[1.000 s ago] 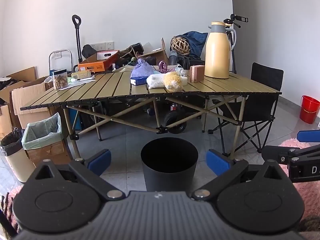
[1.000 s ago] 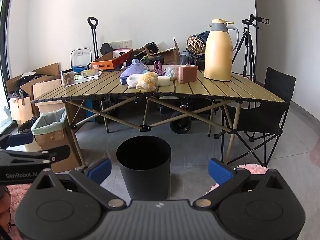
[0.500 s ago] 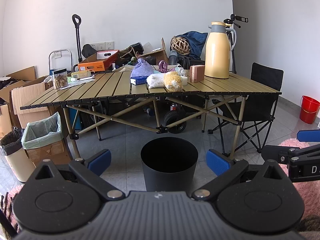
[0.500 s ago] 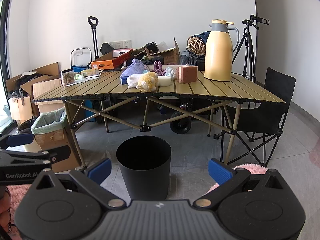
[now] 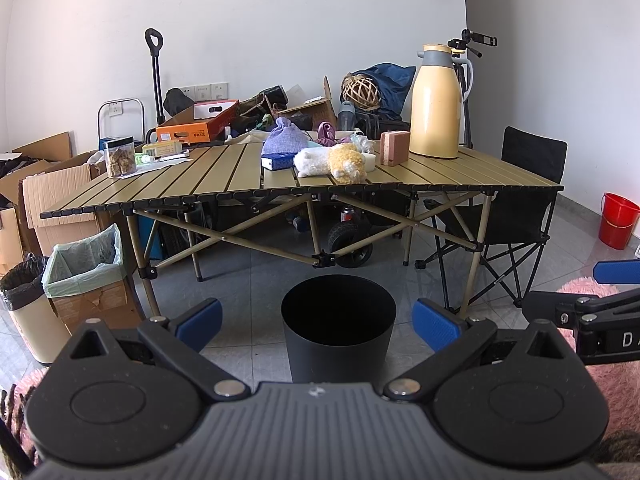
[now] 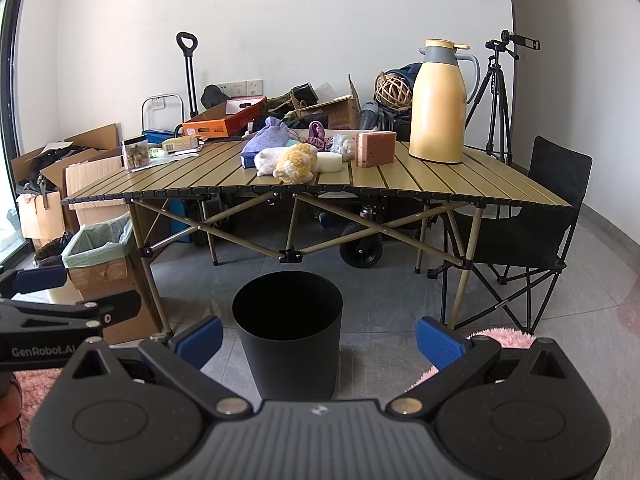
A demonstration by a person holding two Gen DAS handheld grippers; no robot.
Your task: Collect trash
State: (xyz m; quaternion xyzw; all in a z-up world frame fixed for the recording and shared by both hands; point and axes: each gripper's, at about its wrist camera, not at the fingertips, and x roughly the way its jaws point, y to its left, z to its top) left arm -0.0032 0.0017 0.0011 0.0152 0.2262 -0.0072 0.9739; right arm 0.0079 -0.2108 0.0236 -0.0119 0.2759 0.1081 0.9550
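both grippers hang low with jaws spread wide and empty: the left gripper and right gripper each frame the black waste bin on the tiled floor. beyond it stands the slatted folding worktop, bearing a yellow plush toy, a white plush, a lilac pouch, a pink sponge block and a yellow thermos jug.

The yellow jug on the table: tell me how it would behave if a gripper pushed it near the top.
The yellow jug is tall on a narrow base, so a high push would probably tip it rather than slide it. Its smooth, rounded body looks slippery for the jaws. The slatted table may catch its base. Whether it is full cannot be seen.
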